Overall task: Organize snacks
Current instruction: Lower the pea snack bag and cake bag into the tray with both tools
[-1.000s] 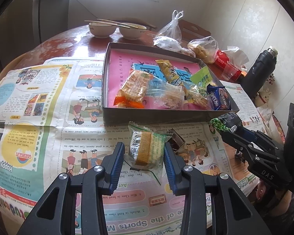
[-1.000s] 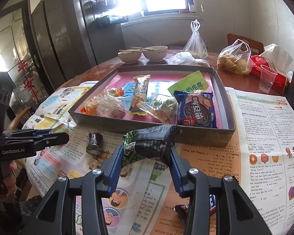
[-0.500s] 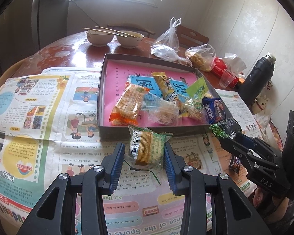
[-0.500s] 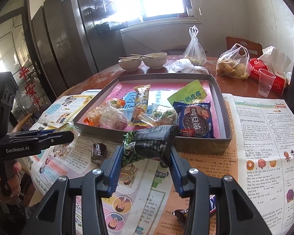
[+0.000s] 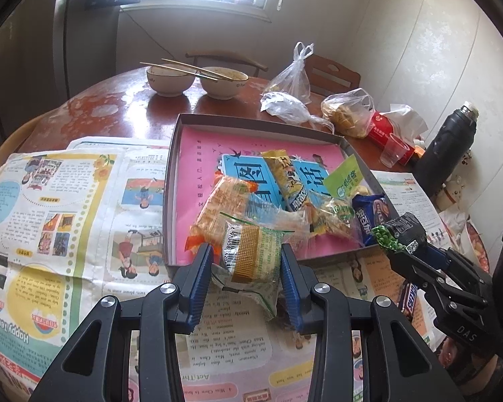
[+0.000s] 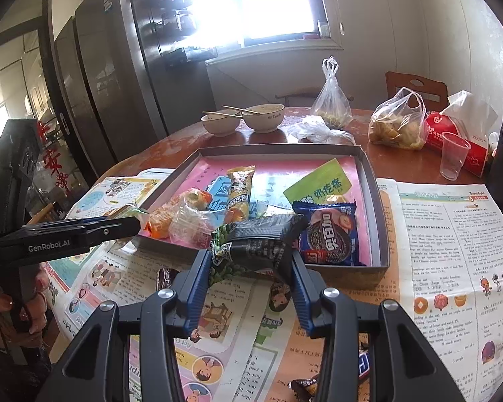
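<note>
Over the tray's near wall, your left gripper has lifted its clenched wafer packet; your right gripper clamps a pea packet, ready to drop in.

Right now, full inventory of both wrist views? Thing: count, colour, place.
box tray: 1, grey with pink liner, on newspaper.
snacks in tray: several; blue cookie pack near right corner.
clear-green wafer pack: 1, in left gripper.
black-green pea pack: 1, in right gripper.
newspaper: colourful, covers near table.
bowls: 2, white, far side, with chopsticks.
plastic bags: 3, clear, behind tray.
plastic cup: 1, clear, right.
flask: 1, black, far right.
chocolate bars: loose on newspaper.
left gripper: shut on wafer pack.
right gripper: shut on pea pack.
</note>
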`<state>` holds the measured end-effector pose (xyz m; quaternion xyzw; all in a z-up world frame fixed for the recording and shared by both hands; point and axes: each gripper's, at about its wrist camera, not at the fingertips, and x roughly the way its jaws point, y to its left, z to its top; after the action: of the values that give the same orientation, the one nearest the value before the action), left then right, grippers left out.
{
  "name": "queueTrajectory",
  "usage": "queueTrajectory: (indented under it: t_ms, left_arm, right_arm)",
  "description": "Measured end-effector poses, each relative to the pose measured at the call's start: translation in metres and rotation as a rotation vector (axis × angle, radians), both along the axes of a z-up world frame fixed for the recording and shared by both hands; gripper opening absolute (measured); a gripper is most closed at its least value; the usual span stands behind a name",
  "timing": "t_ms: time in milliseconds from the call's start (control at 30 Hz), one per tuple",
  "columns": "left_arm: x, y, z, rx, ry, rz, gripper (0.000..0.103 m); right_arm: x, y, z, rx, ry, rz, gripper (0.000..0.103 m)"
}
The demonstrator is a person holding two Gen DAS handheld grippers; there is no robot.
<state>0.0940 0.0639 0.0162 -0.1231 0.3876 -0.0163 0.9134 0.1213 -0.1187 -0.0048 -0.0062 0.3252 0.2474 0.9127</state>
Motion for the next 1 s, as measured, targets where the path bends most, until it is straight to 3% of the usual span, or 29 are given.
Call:
queueTrajectory:
  t_ms: [1000]
  left_arm:
    - [0.051, -0.011, -0.020, 0.022, 0.044, -0.008, 0.041]
  right_arm:
    - [0.053, -0.002, -0.015, -0.014, 0.036, -0.059, 0.045]
